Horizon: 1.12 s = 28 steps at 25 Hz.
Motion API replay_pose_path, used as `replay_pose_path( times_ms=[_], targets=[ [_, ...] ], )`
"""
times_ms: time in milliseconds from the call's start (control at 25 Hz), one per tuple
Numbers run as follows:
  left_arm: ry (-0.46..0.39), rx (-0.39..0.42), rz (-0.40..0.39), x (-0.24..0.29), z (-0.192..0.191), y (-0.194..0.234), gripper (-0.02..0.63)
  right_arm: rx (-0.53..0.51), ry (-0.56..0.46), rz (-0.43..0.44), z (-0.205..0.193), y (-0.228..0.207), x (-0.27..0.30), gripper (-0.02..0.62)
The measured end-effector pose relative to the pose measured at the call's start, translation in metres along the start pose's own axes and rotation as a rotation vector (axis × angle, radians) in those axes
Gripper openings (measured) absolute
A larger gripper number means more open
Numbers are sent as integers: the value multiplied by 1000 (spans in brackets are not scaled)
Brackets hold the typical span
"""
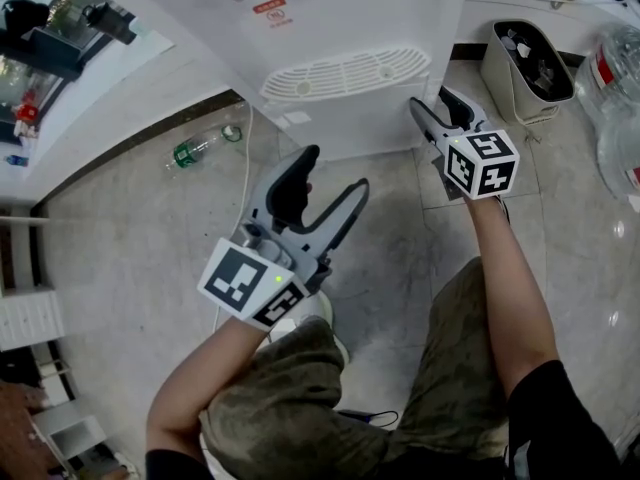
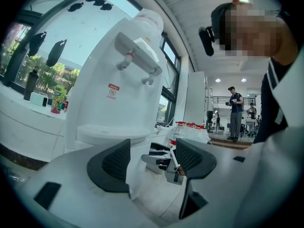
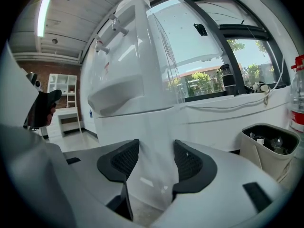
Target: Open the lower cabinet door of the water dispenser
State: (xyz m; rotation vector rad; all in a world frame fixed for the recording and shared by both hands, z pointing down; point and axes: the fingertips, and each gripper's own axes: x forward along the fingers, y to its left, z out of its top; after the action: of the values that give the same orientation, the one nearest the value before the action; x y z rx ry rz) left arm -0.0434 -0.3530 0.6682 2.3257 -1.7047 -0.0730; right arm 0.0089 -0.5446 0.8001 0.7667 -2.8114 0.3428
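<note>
I take this for an open office or studio hall: water dispenser (image 2: 118,94) mid-frame, tall windows (image 3: 190,37) upper centre, stocked water bottles (image 2: 183,127) beyond, people standing (image 2: 235,110) at right.

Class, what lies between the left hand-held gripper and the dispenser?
Only bare floor, as the head view shows. The left hand-held gripper is open, empty and short of the dispenser.

The water dispenser (image 1: 400,8) looks smooth, glossy white plastic; the floor (image 1: 130,238) is polished stone tile.
</note>
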Motion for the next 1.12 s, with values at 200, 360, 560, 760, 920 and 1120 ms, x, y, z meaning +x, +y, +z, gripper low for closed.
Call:
replay_pose_path(
  times_ms=[200,360,560,760,920,1120],
  targets=[
    [48,28,1,-3,-8,-4,282,12,-3,18,-1,3,-2,210],
    [106,48,-35,-4,-17,-13,282,29,-1,20,-3,2,-10,199],
    [205,74,-121,-2,-21,-42,282,17,12,40,-10,8,-26,166],
    [133,-37,8,6,-5,-38,281,100,20,32,-14,11,-35,141],
    [133,-76,110,12,-24,-21,282,137,13,15,-15,12,-40,133],
    [122,-32,138,36,-46,-25,282,130,-9,20,-20,22,-52,112]
  ],
)
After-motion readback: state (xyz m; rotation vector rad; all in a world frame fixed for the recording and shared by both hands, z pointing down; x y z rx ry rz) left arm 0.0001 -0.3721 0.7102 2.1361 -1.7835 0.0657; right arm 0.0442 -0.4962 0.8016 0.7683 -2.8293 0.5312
